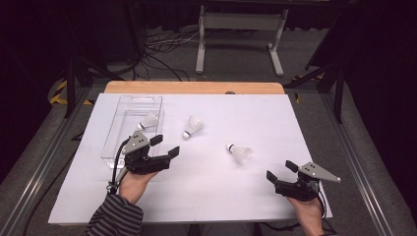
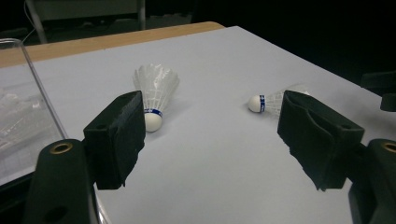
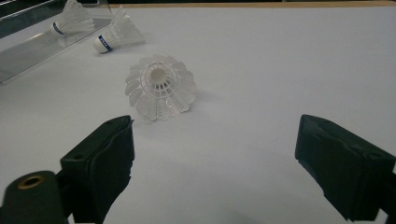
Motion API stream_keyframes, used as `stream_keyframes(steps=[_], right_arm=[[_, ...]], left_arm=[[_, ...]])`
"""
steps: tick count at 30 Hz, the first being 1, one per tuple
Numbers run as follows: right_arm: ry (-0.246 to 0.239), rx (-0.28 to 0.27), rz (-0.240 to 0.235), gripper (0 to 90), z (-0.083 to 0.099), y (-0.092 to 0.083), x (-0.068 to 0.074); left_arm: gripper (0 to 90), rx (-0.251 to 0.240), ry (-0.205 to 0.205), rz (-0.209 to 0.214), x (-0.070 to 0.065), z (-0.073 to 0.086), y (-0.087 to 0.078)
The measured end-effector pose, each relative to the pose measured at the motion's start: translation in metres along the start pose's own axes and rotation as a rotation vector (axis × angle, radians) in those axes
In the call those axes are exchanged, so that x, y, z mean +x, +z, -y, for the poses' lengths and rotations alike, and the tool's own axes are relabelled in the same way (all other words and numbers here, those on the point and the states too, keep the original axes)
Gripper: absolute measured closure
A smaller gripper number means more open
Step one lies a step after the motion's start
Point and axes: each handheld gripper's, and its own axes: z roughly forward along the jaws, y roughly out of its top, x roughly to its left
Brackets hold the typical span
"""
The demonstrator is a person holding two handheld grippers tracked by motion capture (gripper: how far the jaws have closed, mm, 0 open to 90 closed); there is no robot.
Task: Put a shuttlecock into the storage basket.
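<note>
Nearest the camera in the high view, a striped sleeve (image 1: pixel 114 217) led up to the left tool (image 1: pixel 164 146), which hovered over the white counter (image 1: pixel 206 196) beside the near end of a clear plastic bin (image 1: pixel 112 146); its jaws stood wide apart and held nothing. The right tool (image 1: pixel 281 171) rested near the counter's near right corner, jaws likewise spread wide and empty. Three shuttlecocks were in play. One shuttlecock (image 1: pixel 148 120) already lay inside the bin, toward its far end. A second, the middle shuttlecock (image 1: pixel 193 126), lay on its side just right of the bin, white cork pointing toward the near edge; the left gripper view showed it (image 2: pixel 155 95) ahead of that tool's left jaw. The third, the right shuttlecock (image 1: pixel 239 153), lay right of the counter's middle, well apart from the others and nearest the right tool; the right gripper view looked into its open skirt (image 3: pixel 160 87), cork pointing away. These looked very light, so a nudge from a jaw would likely send one rolling in an arc across the smooth sheet. The skirt appeared to be thin, springy plastic lattice that would crush or bend under a hard squeeze, while the rounded cork with its blue band seemed firm but small and slippery. A sound hold would probably be across the narrow neck just behind the cork, closing gently.
</note>
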Motion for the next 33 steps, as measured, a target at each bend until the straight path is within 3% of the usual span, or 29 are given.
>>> stream_keyframes(steps=[18,25,33], right_arm=[[-0.003,0.001,-0.005,12.2,0.000,0.001,0.000],[-0.003,0.000,-0.007,12.2,0.000,0.000,0.001],[0.006,-0.003,-0.009,12.0,0.000,0.000,-0.001]], left_arm=[[24.8,-0.016,0.005,0.026,-0.009,-0.017,0.027],[25.0,0.003,0.029,0.028,-0.014,-0.024,0.035],[25.0,0.018,0.025,0.020,-0.015,-0.028,0.042]])
